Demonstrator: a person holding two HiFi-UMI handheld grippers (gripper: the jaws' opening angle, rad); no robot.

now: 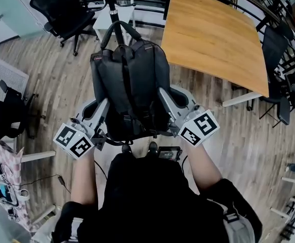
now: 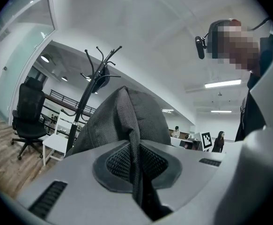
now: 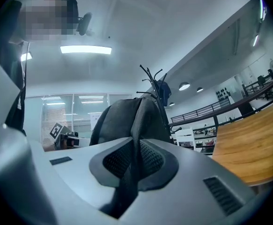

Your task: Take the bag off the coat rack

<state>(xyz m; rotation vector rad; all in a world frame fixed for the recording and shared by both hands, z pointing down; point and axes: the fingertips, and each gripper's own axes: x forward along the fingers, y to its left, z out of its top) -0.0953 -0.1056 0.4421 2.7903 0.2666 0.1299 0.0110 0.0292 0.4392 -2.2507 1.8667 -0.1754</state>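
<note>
A dark grey backpack [image 1: 129,82] hangs in front of me with its shoulder straps facing me. My left gripper [image 1: 104,105] is shut on the left strap [image 2: 135,172], and my right gripper [image 1: 162,95] is shut on the right strap [image 3: 132,170]. The black coat rack [image 1: 112,4] stands just behind the bag's top handle [image 1: 119,27]; whether they touch I cannot tell. In both gripper views the bag [image 2: 127,121] [image 3: 124,121] fills the middle, with the rack's hooks [image 2: 99,64] [image 3: 152,78] above and behind it, a small dark thing hanging on them.
A wooden table [image 1: 213,34] stands at the right, with dark chairs [image 1: 281,54] beyond it. A black office chair [image 1: 61,9] and a small white table [image 1: 107,19] are at the back left. Another black chair [image 1: 5,115] stands at my left on the wood floor.
</note>
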